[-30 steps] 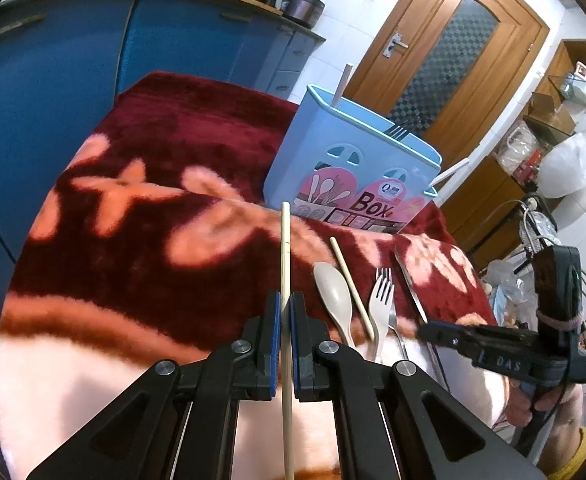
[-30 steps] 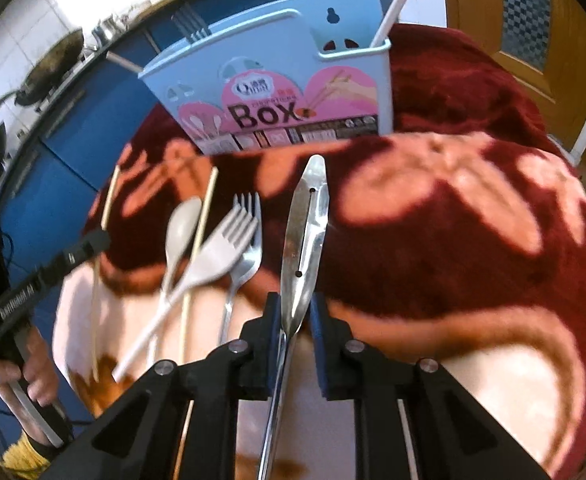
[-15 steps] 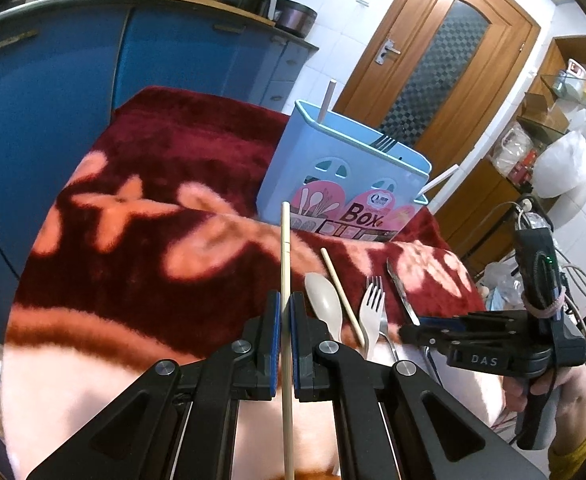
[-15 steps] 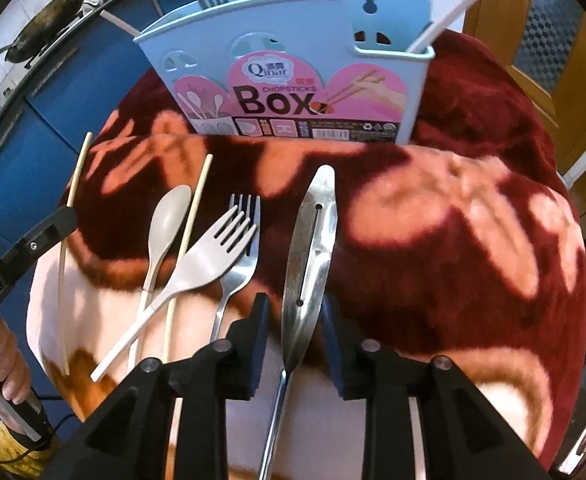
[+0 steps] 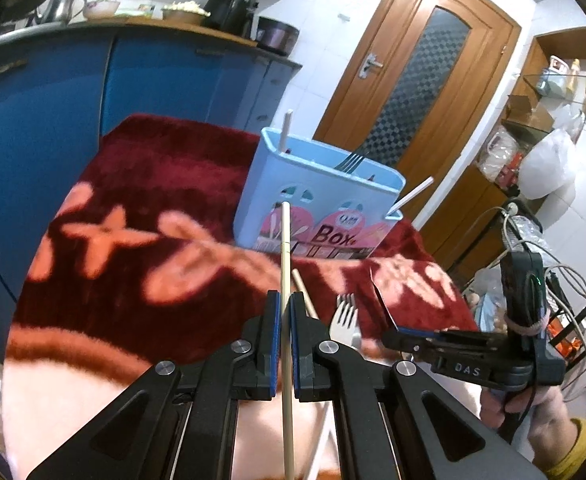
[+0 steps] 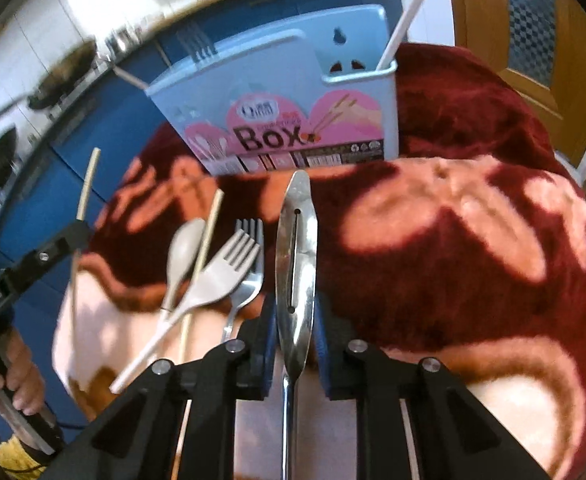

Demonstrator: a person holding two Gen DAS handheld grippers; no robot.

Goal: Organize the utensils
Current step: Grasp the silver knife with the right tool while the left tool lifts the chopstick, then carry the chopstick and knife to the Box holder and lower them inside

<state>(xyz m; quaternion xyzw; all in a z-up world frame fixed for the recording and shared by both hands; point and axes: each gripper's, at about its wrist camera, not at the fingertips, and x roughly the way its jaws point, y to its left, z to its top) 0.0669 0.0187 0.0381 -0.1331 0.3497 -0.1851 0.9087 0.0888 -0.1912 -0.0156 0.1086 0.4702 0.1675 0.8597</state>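
Observation:
My left gripper (image 5: 285, 312) is shut on a wooden chopstick (image 5: 285, 248) and holds it above the blanket, pointing at the light blue utensil box (image 5: 317, 196). The box holds a fork, a chopstick and a white handle. My right gripper (image 6: 295, 312) is shut on a steel peeler (image 6: 296, 248), lifted and pointing at the box (image 6: 277, 108). On the blanket lie a second chopstick (image 6: 209, 232), a beige spoon (image 6: 183, 252), a beige fork (image 6: 221, 276) and a steel fork (image 6: 249, 280). The right gripper also shows in the left wrist view (image 5: 397, 330).
A red and peach flowered blanket (image 6: 453, 240) covers the table. Blue kitchen cabinets (image 5: 93, 92) stand behind it. A wooden door (image 5: 417, 76) is at the back right, with shelves and bags (image 5: 545, 160) beside it.
Both grippers have risen with their utensils. The chopstick and the peeler are off the blanket and closer to the box.

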